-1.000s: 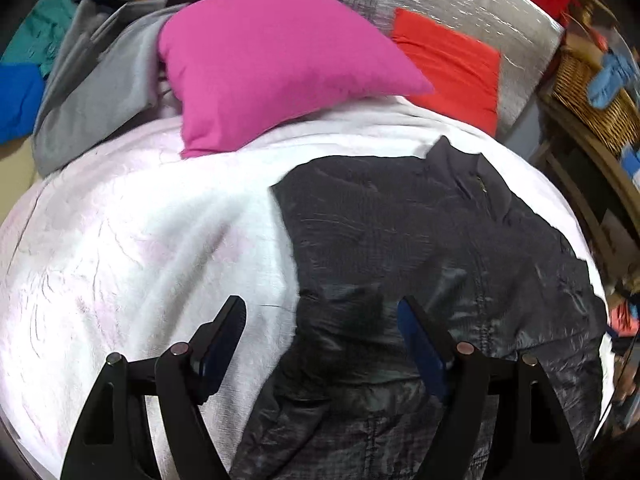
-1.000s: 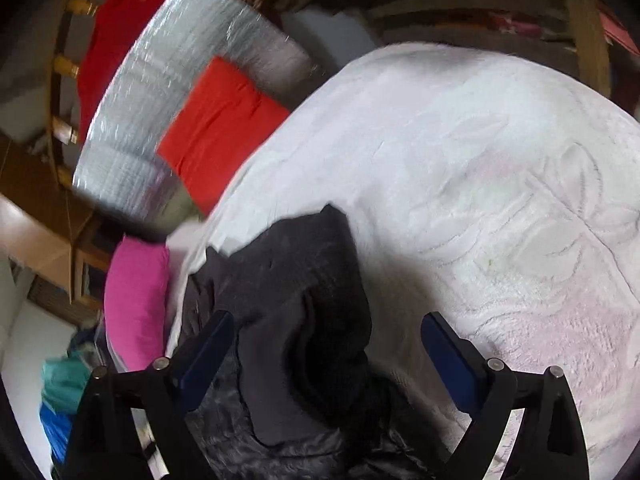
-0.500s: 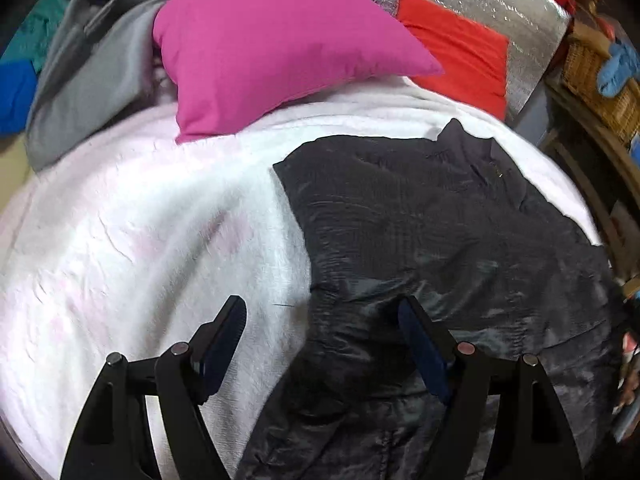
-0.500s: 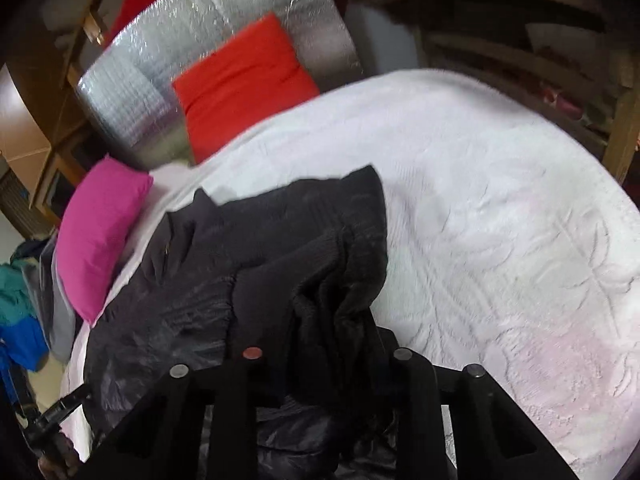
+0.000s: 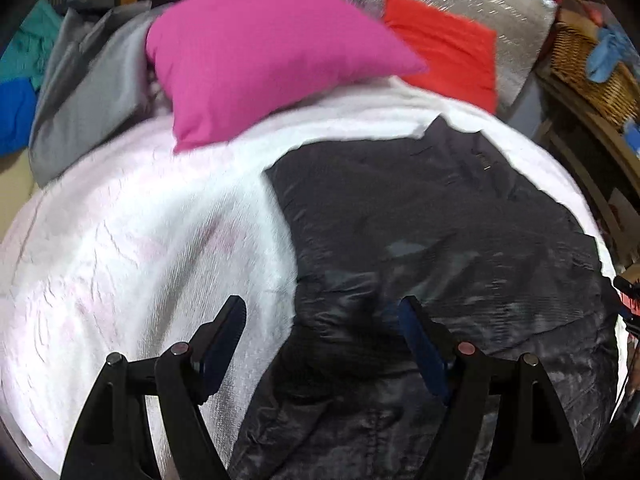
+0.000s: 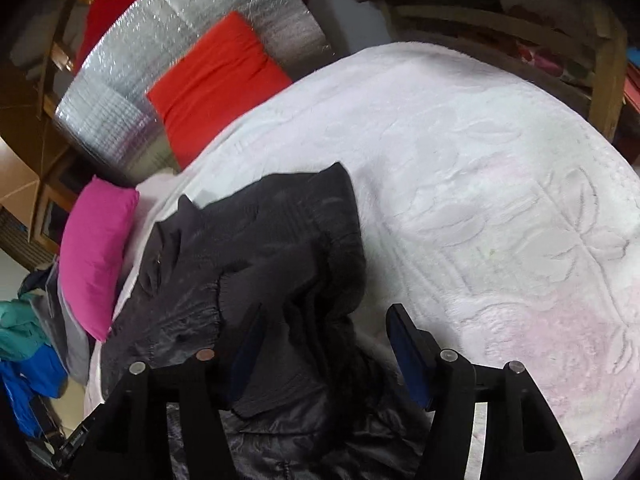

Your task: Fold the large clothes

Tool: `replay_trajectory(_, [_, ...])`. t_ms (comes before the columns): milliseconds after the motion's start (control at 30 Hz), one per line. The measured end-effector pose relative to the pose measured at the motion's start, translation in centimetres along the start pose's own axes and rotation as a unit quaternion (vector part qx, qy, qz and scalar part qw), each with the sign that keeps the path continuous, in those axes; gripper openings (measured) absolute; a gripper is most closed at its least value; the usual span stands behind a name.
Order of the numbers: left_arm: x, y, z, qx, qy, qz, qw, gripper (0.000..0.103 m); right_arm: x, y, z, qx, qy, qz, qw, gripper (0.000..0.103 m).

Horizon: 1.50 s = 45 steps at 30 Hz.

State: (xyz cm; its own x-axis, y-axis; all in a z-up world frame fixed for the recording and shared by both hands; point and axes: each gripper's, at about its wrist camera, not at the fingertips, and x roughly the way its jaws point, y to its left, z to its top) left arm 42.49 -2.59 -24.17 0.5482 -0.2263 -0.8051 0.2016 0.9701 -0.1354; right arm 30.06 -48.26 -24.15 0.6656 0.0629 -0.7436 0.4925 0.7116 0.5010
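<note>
From the left wrist camera, a black quilted jacket (image 5: 440, 240) lies spread on a white bedspread (image 5: 140, 260), toward the bed's right side, its shiny fabric creased and its collar pointing at the head of the bed. A pink pillow (image 5: 260, 52) and a red cushion (image 5: 444, 44) sit at the head. A wicker basket (image 5: 588, 68) beyond the bed's right edge holds blue cloth. The left gripper (image 5: 322, 320) hovers with jaws apart over the jacket's left edge.

From the right wrist camera, the jacket (image 6: 256, 248) is bunched, one part folded over. The right gripper (image 6: 324, 324) has just been opening; its jaws stand apart with jacket fabric loose between them.
</note>
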Motion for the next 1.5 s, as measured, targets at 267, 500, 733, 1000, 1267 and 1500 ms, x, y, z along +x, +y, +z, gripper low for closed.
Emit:
replay_trajectory(267, [0.9, -1.8, -1.1, 0.03, 0.029, -0.005, 0.9991, 0.08, 0.6, -0.1, -1.4, -0.007, 0.038, -0.005, 0.999, 0.066])
replay_trajectory(500, [0.9, -0.3, -1.2, -0.004, 0.049, -0.008, 0.9988, 0.08, -4.0, 0.7, -2.3, -0.004, -0.027, 0.031, 0.999, 0.066])
replay_trajectory(733, [-3.9, -3.2, -2.5, 0.012, -0.017, -0.079, 0.9967, 0.08, -3.4, 4.3, -7.7, -0.012, 0.067, 0.16, 0.985, 0.066])
replay_trajectory(1000, [-1.0, -6.1, -4.7, -0.045, 0.074, -0.168, 0.9819, 0.08, 2.6, 7.0, -12.1, 0.037, 0.15, 0.188, 0.97, 0.066])
replay_trajectory(1267, [2.6, -5.6, -4.5, -0.168, 0.091, -0.218, 0.9569, 0.08, 5.9, 6.5, -11.1, 0.12, 0.126, 0.221, 0.96, 0.066])
replay_trajectory(1500, [4.4, -5.5, -4.0, -0.197, 0.075, -0.198, 0.9571, 0.05, 7.2, 6.3, -10.5, 0.135, 0.119, 0.213, 0.96, 0.029])
